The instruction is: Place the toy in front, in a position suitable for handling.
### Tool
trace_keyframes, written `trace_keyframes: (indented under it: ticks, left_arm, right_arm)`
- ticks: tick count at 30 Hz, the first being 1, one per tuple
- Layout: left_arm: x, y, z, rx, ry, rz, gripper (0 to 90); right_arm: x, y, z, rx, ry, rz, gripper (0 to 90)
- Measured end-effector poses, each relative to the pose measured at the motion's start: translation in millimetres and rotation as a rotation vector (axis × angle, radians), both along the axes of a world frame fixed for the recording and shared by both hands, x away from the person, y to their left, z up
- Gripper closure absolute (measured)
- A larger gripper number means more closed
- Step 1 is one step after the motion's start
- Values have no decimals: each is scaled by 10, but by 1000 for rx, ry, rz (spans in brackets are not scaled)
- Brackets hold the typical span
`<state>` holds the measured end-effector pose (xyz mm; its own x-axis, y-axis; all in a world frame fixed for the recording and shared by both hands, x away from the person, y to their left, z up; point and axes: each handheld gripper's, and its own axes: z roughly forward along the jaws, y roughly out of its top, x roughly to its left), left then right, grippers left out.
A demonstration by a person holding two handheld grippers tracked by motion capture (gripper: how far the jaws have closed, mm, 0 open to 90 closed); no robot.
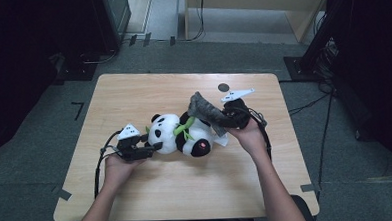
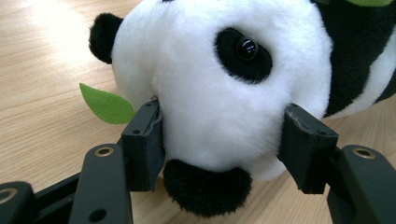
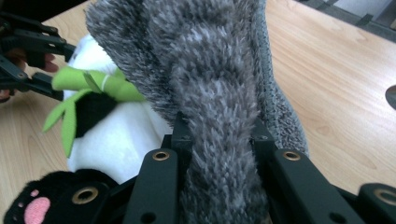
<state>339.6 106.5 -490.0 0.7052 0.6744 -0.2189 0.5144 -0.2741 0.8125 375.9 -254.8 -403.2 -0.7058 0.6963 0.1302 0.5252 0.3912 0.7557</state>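
A light wooden table (image 1: 152, 192) stands on grey carpet (image 1: 30, 147), dark equipment around.

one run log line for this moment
left gripper: shut on panda head | right gripper: shut on grey cloth | panda lying on table

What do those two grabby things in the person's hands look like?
Both are black. The left gripper has a pale three-cornered plate on top and a black cable looping back from it. The right gripper has a longer pale plate and a black cable too. Up close, the left gripper's fingers are blocky and black, on flat black bars with brass-coloured rivets. The forearms are bare, with no sleeves.
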Motion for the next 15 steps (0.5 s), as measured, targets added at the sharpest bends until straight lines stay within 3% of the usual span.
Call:
trace_keyframes:
  ticks: [15]
  left_arm:
    - [1,4,-1,-4,0,0,378]
  right_arm:
    - [83,-250,-187,20,59,-54,706]
